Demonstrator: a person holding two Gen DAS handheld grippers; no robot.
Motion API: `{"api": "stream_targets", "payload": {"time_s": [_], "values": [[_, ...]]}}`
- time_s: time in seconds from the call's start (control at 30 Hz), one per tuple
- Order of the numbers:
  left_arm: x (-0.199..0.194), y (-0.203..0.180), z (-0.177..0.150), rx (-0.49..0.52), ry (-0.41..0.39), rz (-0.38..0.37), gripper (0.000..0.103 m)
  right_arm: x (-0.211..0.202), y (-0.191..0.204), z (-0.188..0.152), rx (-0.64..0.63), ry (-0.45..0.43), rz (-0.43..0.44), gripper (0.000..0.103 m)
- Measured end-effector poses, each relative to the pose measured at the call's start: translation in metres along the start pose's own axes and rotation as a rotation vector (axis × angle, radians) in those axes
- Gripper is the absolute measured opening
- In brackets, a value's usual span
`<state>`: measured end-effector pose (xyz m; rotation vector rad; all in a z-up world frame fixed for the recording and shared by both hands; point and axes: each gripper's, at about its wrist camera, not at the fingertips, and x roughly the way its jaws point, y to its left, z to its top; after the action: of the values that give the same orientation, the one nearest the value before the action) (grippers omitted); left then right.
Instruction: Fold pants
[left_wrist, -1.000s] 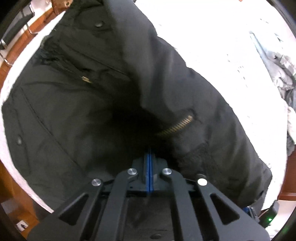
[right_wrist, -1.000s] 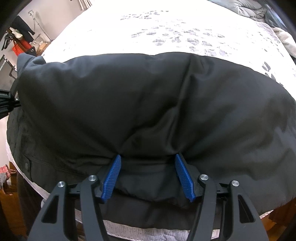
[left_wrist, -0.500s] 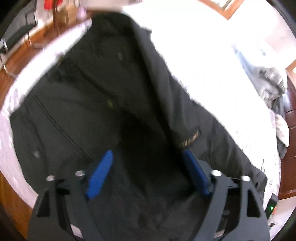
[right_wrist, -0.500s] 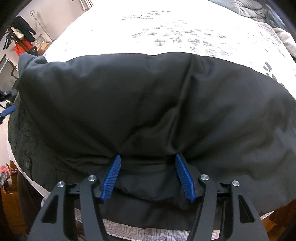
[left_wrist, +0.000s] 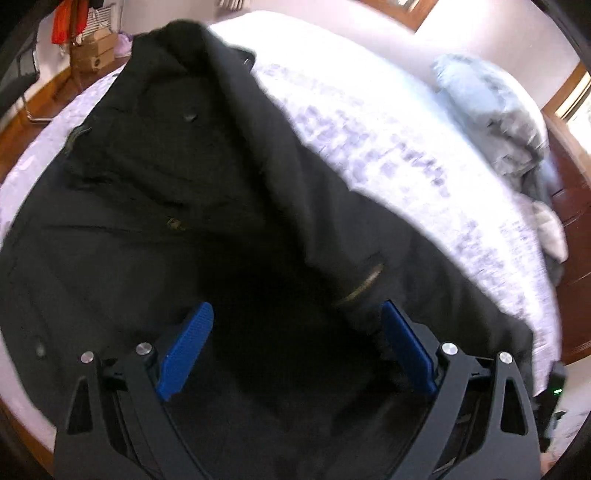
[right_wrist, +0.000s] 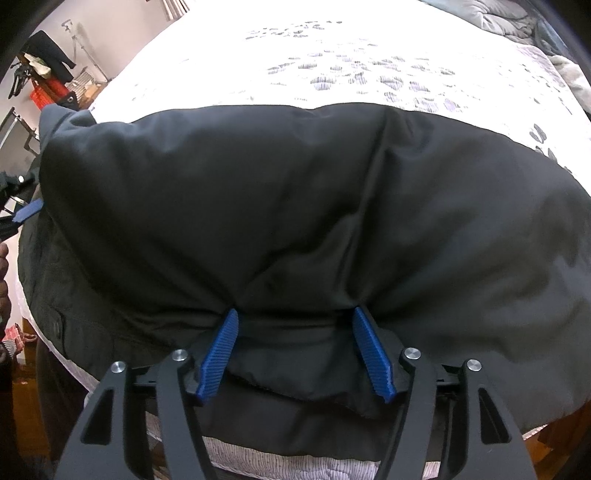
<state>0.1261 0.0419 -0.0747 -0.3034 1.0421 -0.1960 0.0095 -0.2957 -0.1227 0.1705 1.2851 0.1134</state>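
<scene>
Black fabric: the pants (left_wrist: 155, 206) lie spread on the bed, filling the middle and left of the left wrist view; in the right wrist view the pants (right_wrist: 295, 206) cover the whole centre, one layer folded over another, lower edge hanging at the bed's near side.
Change, left gripper (left_wrist: 295, 347): a second ago its blue pads were pressed together on the cloth; its jaws have just been opening and now stand wide apart, nothing pinched, dark fabric lying loose below and between them.
Change, left view: more of the room and bed shows at the top than before; the frame is blurred.
Zipper (left_wrist: 360, 284): brass teeth, just above the right-hand pad at lower right of centre.
Right gripper (right_wrist: 295, 350): same place as before, jaws a touch wider; pads part-way apart with a bunched ridge of fabric between them; whether they press it, I cannot tell.
Left gripper from the right wrist view (right_wrist: 22, 214): at the far left edge, one blue pad against the pants' end.
Bed cover (right_wrist: 369, 66): white, grey-patterned, upper frame.
Grey blanket (left_wrist: 491, 110): heaped at upper right.
Cardboard boxes (left_wrist: 92, 53): upper left, on the wooden floor.
</scene>
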Motion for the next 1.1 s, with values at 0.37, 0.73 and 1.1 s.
{"api": "stream_targets", "payload": {"time_s": [0.37,0.73,1.1], "values": [[0.016,-0.015,0.031,0.015,-0.022,-0.062,0.092,0.003,0.0,0.005,-0.007,0.005,0.017,0.07],[0.062,-0.05,0.047,-0.008,0.076,-0.132,0.017,0.006,0.008,0.004,-0.014,0.002,0.026,0.076],[-0.027,-0.035,-0.001,-0.139,-0.074,-0.046,0.007,0.009,0.011,0.007,-0.022,0.018,0.028,0.077]]}}
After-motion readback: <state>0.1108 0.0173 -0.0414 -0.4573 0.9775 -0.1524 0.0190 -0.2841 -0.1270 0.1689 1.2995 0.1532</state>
